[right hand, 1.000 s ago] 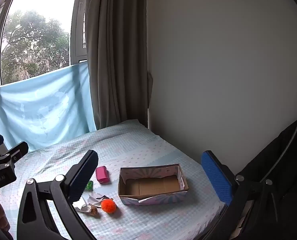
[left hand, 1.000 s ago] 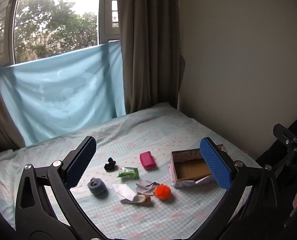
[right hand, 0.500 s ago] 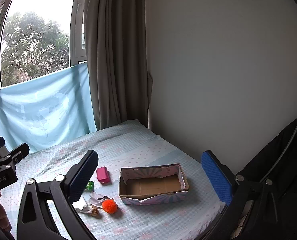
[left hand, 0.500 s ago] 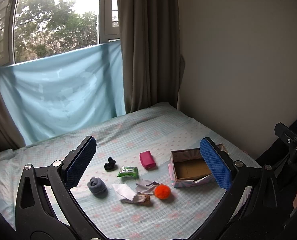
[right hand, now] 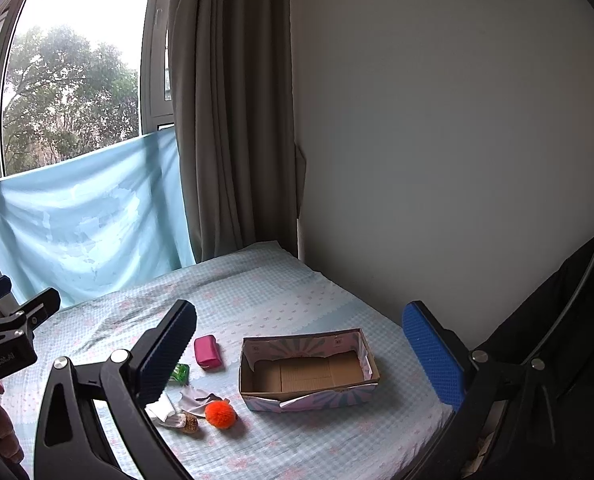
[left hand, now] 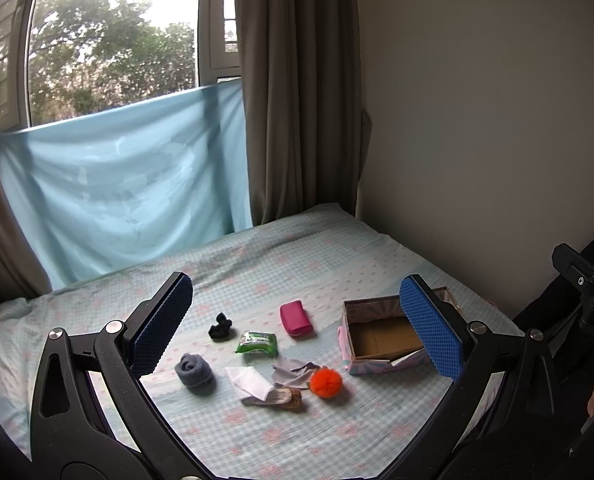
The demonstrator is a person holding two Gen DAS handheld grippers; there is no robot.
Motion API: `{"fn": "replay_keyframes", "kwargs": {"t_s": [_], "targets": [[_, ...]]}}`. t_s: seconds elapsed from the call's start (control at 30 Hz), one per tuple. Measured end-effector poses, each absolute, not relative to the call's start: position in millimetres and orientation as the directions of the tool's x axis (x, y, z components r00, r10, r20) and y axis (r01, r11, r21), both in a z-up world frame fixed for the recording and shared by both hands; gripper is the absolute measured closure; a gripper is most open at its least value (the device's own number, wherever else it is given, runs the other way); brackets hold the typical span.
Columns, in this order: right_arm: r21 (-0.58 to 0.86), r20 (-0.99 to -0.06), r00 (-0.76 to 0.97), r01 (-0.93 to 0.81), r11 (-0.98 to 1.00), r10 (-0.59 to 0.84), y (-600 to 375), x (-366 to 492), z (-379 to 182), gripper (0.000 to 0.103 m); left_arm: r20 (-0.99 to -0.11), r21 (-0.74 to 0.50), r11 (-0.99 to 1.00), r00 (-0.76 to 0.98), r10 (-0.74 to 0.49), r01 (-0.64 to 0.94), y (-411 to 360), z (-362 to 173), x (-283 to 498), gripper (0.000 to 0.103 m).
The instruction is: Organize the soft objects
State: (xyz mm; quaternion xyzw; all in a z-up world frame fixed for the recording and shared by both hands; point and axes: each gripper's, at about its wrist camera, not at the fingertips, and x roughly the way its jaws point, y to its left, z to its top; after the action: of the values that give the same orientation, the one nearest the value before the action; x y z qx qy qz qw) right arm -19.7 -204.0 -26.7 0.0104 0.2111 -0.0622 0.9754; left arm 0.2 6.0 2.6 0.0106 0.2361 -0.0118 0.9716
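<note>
Several soft things lie on the bed: an orange pom-pom (left hand: 325,383) (right hand: 220,414), a pink pouch (left hand: 295,318) (right hand: 207,352), a green wipes pack (left hand: 257,343), a rolled grey sock (left hand: 193,369), a black scrunchie (left hand: 220,327), a white cloth (left hand: 250,381) and a grey cloth (left hand: 295,372). An empty open cardboard box (left hand: 381,338) (right hand: 309,370) stands to their right. My left gripper (left hand: 297,328) is open and empty, held above the bed. My right gripper (right hand: 297,352) is open and empty, well above the box.
The bed (left hand: 297,264) has a light blue checked sheet and meets the white wall (right hand: 437,140) on the right. A brown curtain (left hand: 297,92) and a hung blue cloth (left hand: 117,184) stand behind it, below a window. A dark garment (right hand: 557,340) hangs at the right.
</note>
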Motion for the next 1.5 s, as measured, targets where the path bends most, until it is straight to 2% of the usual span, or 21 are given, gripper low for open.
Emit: {"fn": "replay_keyframes", "kwargs": {"t_s": [0.5, 0.77, 1.0, 1.23, 1.5], "targets": [[0.035, -0.386, 0.917, 0.124, 0.992, -0.101, -204.1, -22.4, -28.0, 0.000, -0.460, 0.016, 0.999, 0.888, -0.018, 0.029, 5.3, 3.4, 0.8, 0.000], [0.016, -0.435, 0.894, 0.124, 0.992, -0.105, -206.8, -21.1, -28.9, 0.000, -0.464, 0.023, 1.000, 0.886, -0.007, 0.020, 4.0, 3.5, 4.3, 0.000], [0.016, -0.470, 0.880, 0.078, 0.997, -0.061, -206.4, -6.9, -35.6, 0.000, -0.481, 0.019, 0.997, 0.873, 0.078, -0.079, 31.0, 2.8, 18.5, 0.000], [0.011, -0.534, 0.844, -0.055, 0.998, 0.052, -185.4, 20.7, -72.7, 0.000, -0.530, 0.033, 0.974, 0.823, 0.206, -0.223, 76.3, -28.5, 30.8, 0.000], [0.109, -0.621, 0.766, -0.126, 0.986, 0.167, -136.8, 41.9, -133.7, 0.000, -0.620, 0.054, 0.962, 0.746, 0.242, -0.267, 145.8, -97.0, 40.9, 0.000]]}}
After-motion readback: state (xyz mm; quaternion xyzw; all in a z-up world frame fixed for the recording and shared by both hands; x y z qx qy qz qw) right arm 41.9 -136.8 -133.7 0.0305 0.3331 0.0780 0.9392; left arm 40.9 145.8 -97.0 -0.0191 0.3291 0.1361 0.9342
